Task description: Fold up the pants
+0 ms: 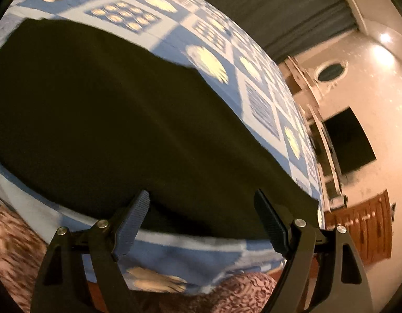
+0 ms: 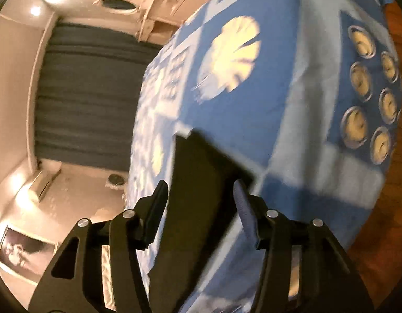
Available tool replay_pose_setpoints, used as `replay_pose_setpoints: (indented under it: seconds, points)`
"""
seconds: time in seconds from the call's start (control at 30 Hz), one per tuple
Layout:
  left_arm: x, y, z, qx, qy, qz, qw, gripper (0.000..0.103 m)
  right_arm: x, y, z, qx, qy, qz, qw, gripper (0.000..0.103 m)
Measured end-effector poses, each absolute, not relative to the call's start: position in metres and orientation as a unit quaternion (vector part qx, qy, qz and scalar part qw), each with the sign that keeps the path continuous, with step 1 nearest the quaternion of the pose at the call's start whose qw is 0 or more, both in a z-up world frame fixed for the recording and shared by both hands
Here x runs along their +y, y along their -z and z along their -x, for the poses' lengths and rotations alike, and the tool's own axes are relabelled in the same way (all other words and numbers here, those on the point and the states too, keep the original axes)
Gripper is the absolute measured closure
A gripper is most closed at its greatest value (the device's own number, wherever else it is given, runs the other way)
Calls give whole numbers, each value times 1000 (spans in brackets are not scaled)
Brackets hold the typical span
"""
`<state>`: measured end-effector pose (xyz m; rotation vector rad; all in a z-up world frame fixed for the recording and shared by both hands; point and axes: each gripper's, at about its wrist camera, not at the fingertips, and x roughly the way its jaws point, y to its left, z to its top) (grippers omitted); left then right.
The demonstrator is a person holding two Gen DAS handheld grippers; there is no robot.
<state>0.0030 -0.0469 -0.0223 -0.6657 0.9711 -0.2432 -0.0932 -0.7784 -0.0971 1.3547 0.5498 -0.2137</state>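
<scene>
The dark pants (image 1: 101, 120) lie spread flat on a bed with a blue and white patterned sheet (image 1: 263, 104). My left gripper (image 1: 202, 203) is open, its fingers apart over the near edge of the pants. In the right wrist view a narrow end of the pants (image 2: 201, 182) lies on the sheet (image 2: 292, 104). My right gripper (image 2: 201, 190) is open, with the pants end between its fingers; I cannot tell whether the pads touch the cloth.
A brown furry blanket (image 1: 240, 292) lies under the sheet's near edge. Beyond the bed are a dark curtain (image 2: 83, 91), a wooden cabinet (image 1: 362, 229), a wall air conditioner (image 2: 41, 182) and wooden floor (image 2: 378, 234).
</scene>
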Motion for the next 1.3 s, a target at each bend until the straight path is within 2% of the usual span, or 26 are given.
replay_pose_setpoints:
  seconds: [0.23, 0.5, 0.57, 0.6, 0.63, 1.03, 1.3]
  points:
    - [0, 1, -3, 418, 66, 286, 860, 22, -805, 117, 76, 278, 116, -594, 746, 50]
    - [73, 19, -6, 425, -21, 311, 850, 22, -791, 119, 51, 332, 42, -579, 743, 50]
    - [88, 24, -5, 429, -38, 328, 841, 22, -787, 119, 40, 347, 40, -565, 747, 69]
    - [93, 25, -5, 431, -41, 332, 838, 22, -786, 119, 36, 353, 37, -564, 746, 83]
    - [94, 25, -6, 432, -44, 332, 838, 22, -785, 121, 32, 357, 35, -565, 743, 85]
    - [122, 20, -3, 446, -48, 299, 842, 22, -787, 111, 46, 341, 74, -566, 747, 87]
    - [116, 27, -8, 455, -37, 291, 841, 21, -754, 27, 23, 313, 22, -541, 780, 87]
